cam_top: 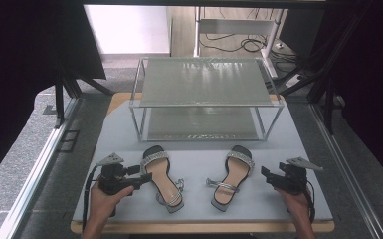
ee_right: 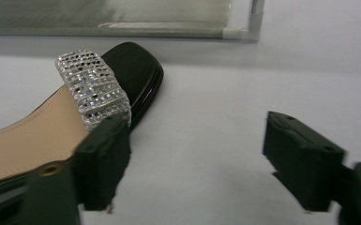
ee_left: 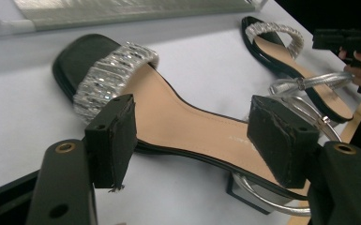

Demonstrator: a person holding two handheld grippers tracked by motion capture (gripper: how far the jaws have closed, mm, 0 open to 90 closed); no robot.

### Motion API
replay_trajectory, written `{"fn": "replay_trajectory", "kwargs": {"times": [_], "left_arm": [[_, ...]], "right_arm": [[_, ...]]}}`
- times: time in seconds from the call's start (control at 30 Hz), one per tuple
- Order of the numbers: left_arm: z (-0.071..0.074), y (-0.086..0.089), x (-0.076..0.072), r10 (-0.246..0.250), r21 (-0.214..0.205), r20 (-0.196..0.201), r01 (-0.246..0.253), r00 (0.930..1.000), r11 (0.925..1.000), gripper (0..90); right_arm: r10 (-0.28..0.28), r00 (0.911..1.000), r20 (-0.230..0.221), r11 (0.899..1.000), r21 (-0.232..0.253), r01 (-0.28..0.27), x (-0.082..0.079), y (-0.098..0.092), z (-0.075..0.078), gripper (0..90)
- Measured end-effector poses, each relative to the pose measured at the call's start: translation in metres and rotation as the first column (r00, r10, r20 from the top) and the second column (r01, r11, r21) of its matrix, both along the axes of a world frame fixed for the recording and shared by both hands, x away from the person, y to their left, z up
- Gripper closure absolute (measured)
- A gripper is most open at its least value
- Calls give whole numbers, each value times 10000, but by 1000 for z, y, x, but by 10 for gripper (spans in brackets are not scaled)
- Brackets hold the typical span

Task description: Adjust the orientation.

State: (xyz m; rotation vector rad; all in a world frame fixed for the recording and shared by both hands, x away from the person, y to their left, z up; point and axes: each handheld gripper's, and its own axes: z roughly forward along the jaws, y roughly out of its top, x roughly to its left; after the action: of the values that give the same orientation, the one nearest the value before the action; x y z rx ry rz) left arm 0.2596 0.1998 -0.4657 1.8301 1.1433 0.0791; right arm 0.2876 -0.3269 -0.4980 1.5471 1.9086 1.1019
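**Two open grippers beside a pair of sandals**

Hands at the near edge of the table (cam_top: 129, 130) each hold a gripper, one on either side of a pair of sandals. Taking the wire rack (cam_top: 204, 79) at the far side of the table as the landmark, everything else lies nearer than it.

Nearer than the rack's left end, the left gripper (cam_top: 142, 180) points toward the left sandal (cam_top: 160, 180). Its jaws stand wide apart and hold nothing. In the left gripper view the sandal's tan insole (ee_left: 187, 124) runs across the gap between them, and the pads are clear of it.

The left sandal lies flat just nearer than the rack, its jewelled toe band (ee_left: 110, 75) pointing toward the rack and its silver ankle strap (cam_top: 178, 188) at the near end. The right sandal (cam_top: 233, 177) lies nearer than the rack's right half, toe toward the rack too.

Nearer than the rack's right end, the right gripper (cam_top: 267, 177) sits just beside the right sandal. Its jaws are also wide open and empty; in the right gripper view bare table shows between them, with the sandal's toe (ee_right: 131, 70) beside one jaw.
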Motion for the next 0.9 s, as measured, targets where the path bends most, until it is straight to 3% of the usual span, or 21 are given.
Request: {"fn": "replay_trajectory", "kwargs": {"times": [0.3, 0.57, 0.73, 0.9], "left_arm": [[-1, -1, -4, 19, -131, -10, -20, 10000, 9999, 331], [2, 2, -5, 95, -122, 81, -94, 9999, 9999, 328], [11, 6, -8, 88, -184, 256, -84, 9996, 9998, 325], [14, 7, -11, 109, -175, 352, -102, 9993, 9998, 330]], "right_arm": [[427, 9985, 350, 9990, -142, -422, -8, 1, 12, 367], [1065, 9936, 366, 9943, 15, -1066, -13, -5, 21, 528], [1715, 9827, 705, 9850, 85, -1725, -19, -4, 35, 689], [2293, 9706, 733, 9715, 440, -2329, -26, 1, 43, 758]]}}
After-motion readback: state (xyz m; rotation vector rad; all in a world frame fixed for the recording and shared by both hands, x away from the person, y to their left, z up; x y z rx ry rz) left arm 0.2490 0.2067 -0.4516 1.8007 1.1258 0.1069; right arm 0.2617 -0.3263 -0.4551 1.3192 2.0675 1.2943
